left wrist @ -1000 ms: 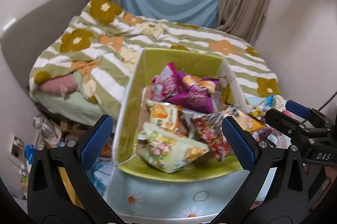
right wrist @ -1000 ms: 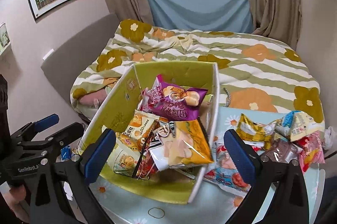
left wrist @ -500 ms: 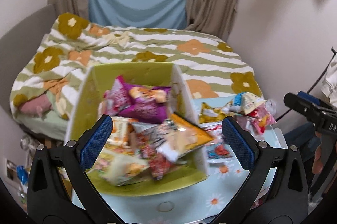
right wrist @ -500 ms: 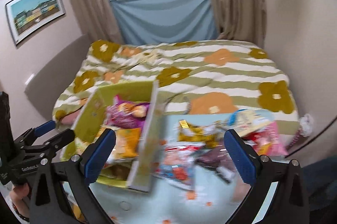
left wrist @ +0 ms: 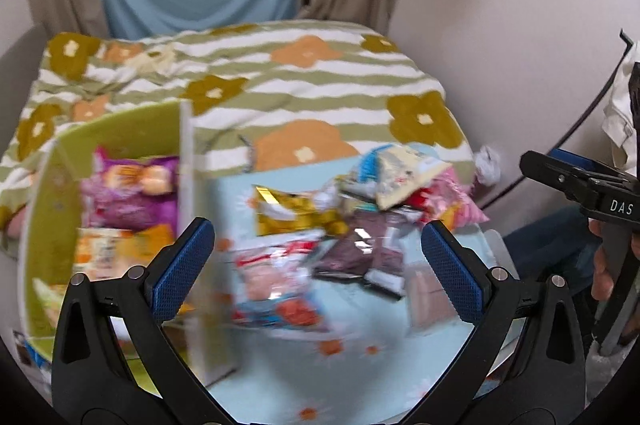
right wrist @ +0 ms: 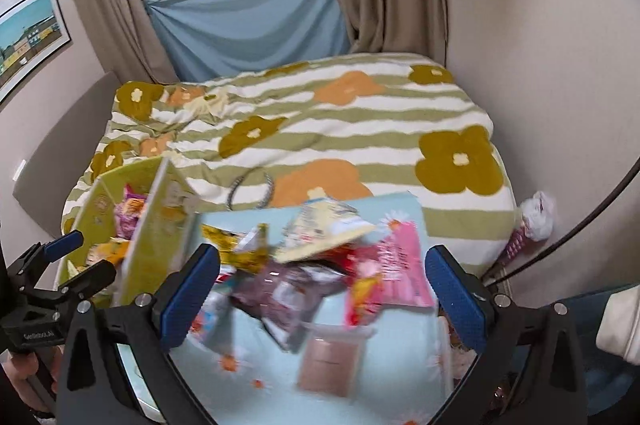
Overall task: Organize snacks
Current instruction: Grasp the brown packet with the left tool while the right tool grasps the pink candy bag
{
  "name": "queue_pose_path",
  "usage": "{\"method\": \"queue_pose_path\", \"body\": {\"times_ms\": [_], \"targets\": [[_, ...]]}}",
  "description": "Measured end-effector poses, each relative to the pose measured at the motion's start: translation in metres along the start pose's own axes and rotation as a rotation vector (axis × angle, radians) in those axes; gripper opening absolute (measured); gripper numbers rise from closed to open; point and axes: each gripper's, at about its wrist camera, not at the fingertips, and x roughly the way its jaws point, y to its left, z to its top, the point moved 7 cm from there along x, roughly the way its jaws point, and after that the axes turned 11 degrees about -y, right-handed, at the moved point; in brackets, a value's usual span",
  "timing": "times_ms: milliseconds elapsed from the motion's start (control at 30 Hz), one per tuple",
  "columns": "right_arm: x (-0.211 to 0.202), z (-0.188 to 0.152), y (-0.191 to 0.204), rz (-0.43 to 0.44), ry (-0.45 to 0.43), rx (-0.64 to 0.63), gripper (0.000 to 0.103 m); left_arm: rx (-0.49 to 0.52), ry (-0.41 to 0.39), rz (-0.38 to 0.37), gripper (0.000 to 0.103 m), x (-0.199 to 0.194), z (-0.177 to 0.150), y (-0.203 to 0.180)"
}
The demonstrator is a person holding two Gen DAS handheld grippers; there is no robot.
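Observation:
A green box (left wrist: 52, 209) (right wrist: 158, 237) stands at the left of the light-blue table (left wrist: 352, 373) (right wrist: 404, 381), with a purple bag (left wrist: 128, 193) and orange packets inside. A heap of loose snack packets (left wrist: 360, 209) (right wrist: 316, 265) lies to its right: gold, cream, pink, dark maroon and a red-and-white one (left wrist: 276, 281). My left gripper (left wrist: 320, 265) hangs open above the heap's near edge, nothing in it. My right gripper (right wrist: 324, 293) is open over the maroon packet (right wrist: 288, 297), also empty. Each gripper shows at the side of the other's view.
A bed with a green-striped flowered duvet (left wrist: 304, 81) (right wrist: 328, 129) runs behind the table. A wall (left wrist: 500, 25) closes the right side, with a black cable (right wrist: 592, 217) along it. A brownish card (right wrist: 330, 361) lies on the table near the front.
Both views have swung to the right, from the green box to the loose packet heap. Both grippers stayed open and empty.

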Motion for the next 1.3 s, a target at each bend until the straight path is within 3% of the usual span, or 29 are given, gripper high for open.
{"method": "queue_pose_path", "body": {"times_ms": [267,533,833,933,1067,1100,1300], "targets": [[0.042,-0.018,-0.059,0.061,0.095,0.033,0.102,0.019,0.120,-0.036,0.103,0.079,-0.032,-0.052],[0.097,-0.051,-0.081,0.138,0.204,0.035,0.102,0.032,0.232,-0.009,0.093,0.140,-0.068,-0.058],[0.137,-0.072,-0.084,0.226,0.275,0.051,0.102,0.050,0.307,0.015,0.088,0.170,-0.085,-0.072],[0.144,-0.075,-0.084,0.242,0.291,0.060,0.102,0.090,0.327,0.046,0.078,0.172,-0.089,-0.074],[0.149,-0.079,-0.082,0.261,0.307,0.058,0.102,0.120,0.346,0.049,0.074,0.172,-0.093,-0.078],[0.150,-0.080,-0.082,0.263,0.309,0.054,0.102,0.116,0.349,0.041,0.067,0.171,-0.094,-0.079],[0.154,-0.082,-0.077,0.283,0.320,0.023,0.102,0.097,0.355,0.048,0.062,0.164,-0.094,-0.077]]}}
